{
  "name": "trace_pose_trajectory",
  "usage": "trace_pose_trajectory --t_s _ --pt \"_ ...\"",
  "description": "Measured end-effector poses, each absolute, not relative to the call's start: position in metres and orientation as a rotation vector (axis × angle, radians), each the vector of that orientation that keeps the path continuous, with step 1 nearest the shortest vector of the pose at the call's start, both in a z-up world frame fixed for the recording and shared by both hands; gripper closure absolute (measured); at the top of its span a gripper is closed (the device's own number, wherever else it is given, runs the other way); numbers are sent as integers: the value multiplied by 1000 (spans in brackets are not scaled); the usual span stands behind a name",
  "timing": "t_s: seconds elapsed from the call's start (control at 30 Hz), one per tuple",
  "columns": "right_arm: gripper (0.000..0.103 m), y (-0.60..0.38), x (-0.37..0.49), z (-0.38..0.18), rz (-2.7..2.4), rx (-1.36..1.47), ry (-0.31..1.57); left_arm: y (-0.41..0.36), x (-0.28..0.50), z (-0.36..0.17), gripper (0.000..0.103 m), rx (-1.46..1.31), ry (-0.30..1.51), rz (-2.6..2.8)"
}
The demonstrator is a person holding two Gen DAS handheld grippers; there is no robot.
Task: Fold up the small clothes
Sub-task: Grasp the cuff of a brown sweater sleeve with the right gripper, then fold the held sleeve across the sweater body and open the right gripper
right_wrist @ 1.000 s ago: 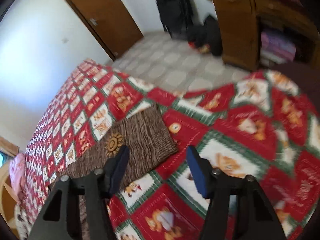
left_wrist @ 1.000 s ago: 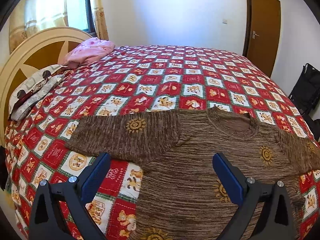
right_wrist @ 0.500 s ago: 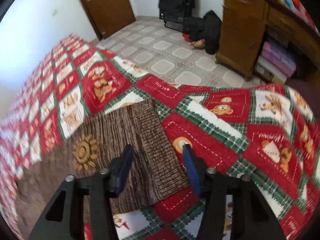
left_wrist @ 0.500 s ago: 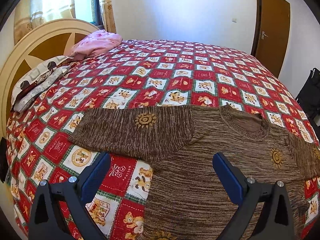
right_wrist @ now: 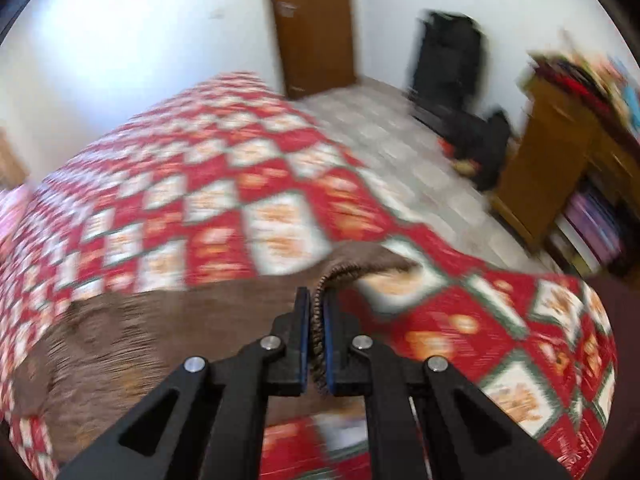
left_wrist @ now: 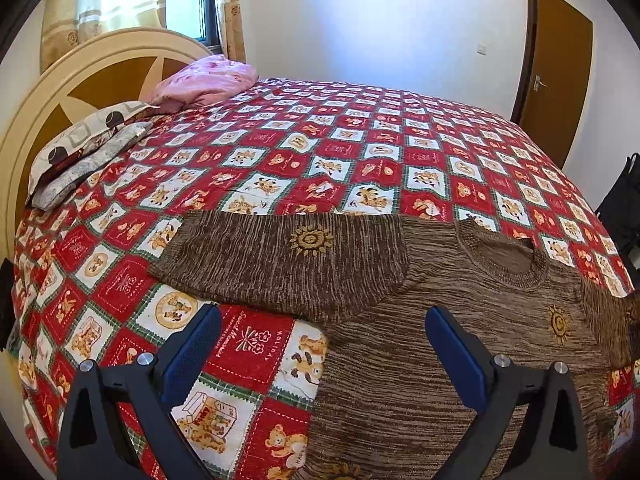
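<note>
One sleeve cuff [right_wrist: 320, 320] of the brown sweater [left_wrist: 420, 360], spread on the bed [left_wrist: 320, 152], is now pinched between the right gripper [right_wrist: 316, 304] fingers, which were open a second ago; folding can be begun. Left gripper [left_wrist: 320, 336] fingers are held wide open, empty.

Count, both views:

- Sweaters: one, brown knit sweater [left_wrist: 420, 344], with three sun motifs plainly visible on it in the left wrist view; a fourth is cut off at the bottom edge.
- Quilts: one, red patchwork quilt [left_wrist: 320, 152].
- Pillows: two grey patterned pillows [left_wrist: 80, 152], stacked.
- Pink bundles: one pink bundle [left_wrist: 204, 84].
- Headboards: one headboard [left_wrist: 60, 92].
- Doors: one brown door [left_wrist: 560, 80].
- Wooden cabinets: one wooden cabinet [right_wrist: 560, 152].
- Grippers: two — left gripper [left_wrist: 322, 350], right gripper [right_wrist: 316, 312].
</note>
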State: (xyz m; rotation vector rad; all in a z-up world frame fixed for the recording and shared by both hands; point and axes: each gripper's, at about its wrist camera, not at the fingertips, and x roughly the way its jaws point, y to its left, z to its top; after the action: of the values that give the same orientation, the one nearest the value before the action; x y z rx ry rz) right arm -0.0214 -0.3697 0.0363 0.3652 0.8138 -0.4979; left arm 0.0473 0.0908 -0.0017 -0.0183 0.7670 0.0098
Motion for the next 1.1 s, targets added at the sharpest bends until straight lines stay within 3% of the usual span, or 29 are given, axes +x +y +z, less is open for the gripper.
trace_pose_trajectory --t_s 0.17,0.33,0.53,0.63,0.67,0.73,0.77,0.8,0.83,0.87,0.93,0.97,1.0,1.1 --pt "95 -268 36 39 -249 306 814 101 45 -1 1 -27 760 22" --pt "95 -180 82 -3 -137 232 866 118 43 0 1 -36 744 40" --pt "97 -120 106 -65 -76 158 921 137 46 -8 1 -32 754 73" --pt "96 -123 96 -70 -15 252 943 145 48 -12 1 -35 754 89" --pt "92 -128 92 -68 -14 282 932 147 49 -13 1 -37 754 91" --pt "71 -150 78 -58 -23 359 864 149 50 -15 1 -40 753 91" --pt "47 -159 70 -54 -34 386 829 149 51 -16 1 -41 752 88" --pt "29 -172 61 -48 -55 416 785 149 52 -18 1 -41 750 86" --pt "26 -188 47 -40 -96 445 730 149 52 -19 1 -42 750 85" --pt "28 -196 42 -36 -119 453 706 149 53 -21 1 -47 753 85" --pt "56 -210 39 -32 -179 430 711 149 57 -25 1 -68 769 85" --pt "80 -213 42 -35 -196 419 735 150 59 -28 1 -82 785 83" --pt "85 -214 47 -39 -198 415 759 150 60 -30 1 -89 797 81" --pt "85 -196 61 -62 -172 381 827 155 61 -33 1 -104 808 91"
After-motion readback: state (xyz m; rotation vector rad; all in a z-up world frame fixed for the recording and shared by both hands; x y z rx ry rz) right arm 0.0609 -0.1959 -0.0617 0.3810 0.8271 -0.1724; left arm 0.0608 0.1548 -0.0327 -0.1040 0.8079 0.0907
